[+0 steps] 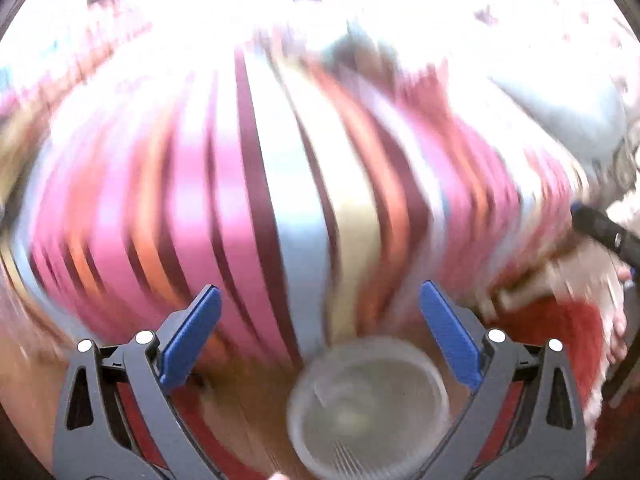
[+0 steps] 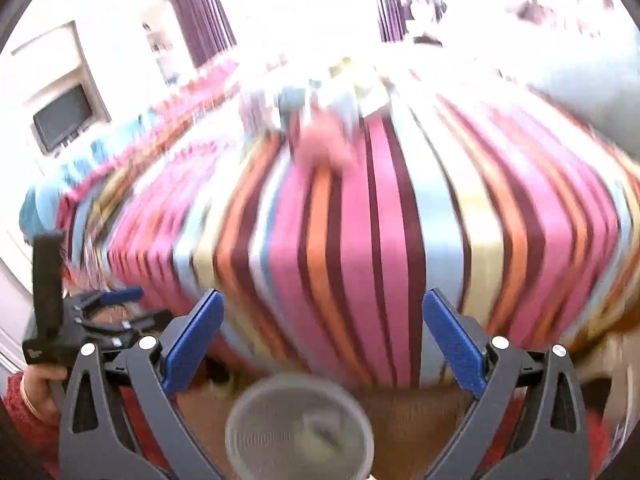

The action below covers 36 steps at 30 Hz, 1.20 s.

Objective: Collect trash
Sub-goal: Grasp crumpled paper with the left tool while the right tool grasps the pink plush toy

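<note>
A round grey mesh waste bin [image 1: 368, 408] stands on the floor below the bed edge; it also shows in the right wrist view [image 2: 300, 428]. Some pale scraps lie inside it. My left gripper [image 1: 320, 308] is open and empty above the bin. My right gripper [image 2: 324, 316] is open and empty, also above the bin. A pink blurred item [image 2: 324, 148] lies on the striped bedspread [image 2: 360, 220] farther back, with several small colourful items [image 2: 352, 80] beyond it. Both views are motion-blurred. The left gripper [image 2: 108, 308] shows at the left of the right wrist view.
The bed with the striped cover [image 1: 260, 180] fills the middle of both views. A television [image 2: 64, 116] sits in a wall niche at the left. A bare foot [image 1: 616, 332] and red cloth are at the right of the left wrist view. Purple curtains [image 2: 200, 12] hang at the back.
</note>
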Tool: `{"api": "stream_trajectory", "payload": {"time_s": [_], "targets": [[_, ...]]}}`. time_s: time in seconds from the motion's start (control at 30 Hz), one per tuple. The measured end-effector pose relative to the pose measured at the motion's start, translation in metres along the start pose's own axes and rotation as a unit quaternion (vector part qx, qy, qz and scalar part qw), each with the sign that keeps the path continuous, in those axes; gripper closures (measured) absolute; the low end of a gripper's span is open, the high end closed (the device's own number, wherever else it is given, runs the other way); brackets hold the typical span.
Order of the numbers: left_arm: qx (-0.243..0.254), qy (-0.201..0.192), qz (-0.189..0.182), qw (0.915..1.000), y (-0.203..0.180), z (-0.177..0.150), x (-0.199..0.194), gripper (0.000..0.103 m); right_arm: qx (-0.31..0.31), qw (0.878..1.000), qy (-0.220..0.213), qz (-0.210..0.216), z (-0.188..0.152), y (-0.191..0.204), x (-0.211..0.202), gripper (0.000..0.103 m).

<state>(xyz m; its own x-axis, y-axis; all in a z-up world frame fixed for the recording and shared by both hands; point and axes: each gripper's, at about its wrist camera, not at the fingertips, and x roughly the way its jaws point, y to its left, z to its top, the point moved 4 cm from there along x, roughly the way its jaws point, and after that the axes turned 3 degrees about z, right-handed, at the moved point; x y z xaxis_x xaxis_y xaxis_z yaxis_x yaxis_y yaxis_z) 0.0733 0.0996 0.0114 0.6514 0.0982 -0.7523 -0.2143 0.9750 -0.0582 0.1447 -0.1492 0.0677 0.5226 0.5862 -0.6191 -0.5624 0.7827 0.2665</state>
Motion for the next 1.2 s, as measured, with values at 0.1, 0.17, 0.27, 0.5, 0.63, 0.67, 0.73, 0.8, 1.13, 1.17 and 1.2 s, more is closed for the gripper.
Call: {"api": "stream_trajectory", "payload": {"time_s": [0.1,0.17,0.27,0.5,0.63,0.67,0.73,0.8,1.13,1.17,1.2], "targets": [[0.005,-0.054,0.059,0.9968,0.015,0.072,0.013,0.007,-0.003,1.0,-0.021,-0.009,0.038,-0.006,0.031,0.008],[-0.012,-0.079,0.073,0.9941,0.025,0.119,0.03,0.007,0.011,1.0,-0.026,-0.003,0.058,-0.009,0.054,0.008],[-0.021,-0.103,0.084,0.991,0.032,0.177,0.054,0.007,0.026,0.999,-0.027,-0.004,0.077,-0.014,0.084,0.008],[-0.005,-0.112,0.105,0.9881,0.03,0.258,0.114,0.007,0.078,0.997,0.002,0.002,0.093,-0.031,0.125,0.008],[0.005,-0.094,0.134,0.9866,0.037,0.282,0.149,0.007,0.077,0.997,0.016,0.0,0.097,-0.032,0.138,0.008],[0.006,-0.09,0.141,0.9859,0.039,0.285,0.153,0.007,0.077,0.997,0.018,-0.004,0.098,-0.033,0.142,0.008],[0.015,-0.076,0.159,0.9842,0.04,0.291,0.169,0.007,0.078,0.997,0.023,-0.006,0.098,-0.035,0.148,0.008],[0.025,-0.06,0.17,0.9833,0.041,0.297,0.184,0.007,0.08,0.996,0.029,-0.01,0.098,-0.037,0.154,0.008],[-0.037,-0.049,0.103,0.9928,0.059,0.292,0.184,0.044,0.076,0.996,0.022,0.05,0.094,-0.026,0.141,0.045],[-0.034,-0.062,0.104,0.992,0.059,0.29,0.173,0.044,0.084,0.994,0.02,0.06,0.094,-0.027,0.135,0.045],[-0.032,-0.075,0.103,0.9914,0.059,0.288,0.159,0.044,0.091,0.993,0.018,0.069,0.094,-0.028,0.129,0.045]]}}
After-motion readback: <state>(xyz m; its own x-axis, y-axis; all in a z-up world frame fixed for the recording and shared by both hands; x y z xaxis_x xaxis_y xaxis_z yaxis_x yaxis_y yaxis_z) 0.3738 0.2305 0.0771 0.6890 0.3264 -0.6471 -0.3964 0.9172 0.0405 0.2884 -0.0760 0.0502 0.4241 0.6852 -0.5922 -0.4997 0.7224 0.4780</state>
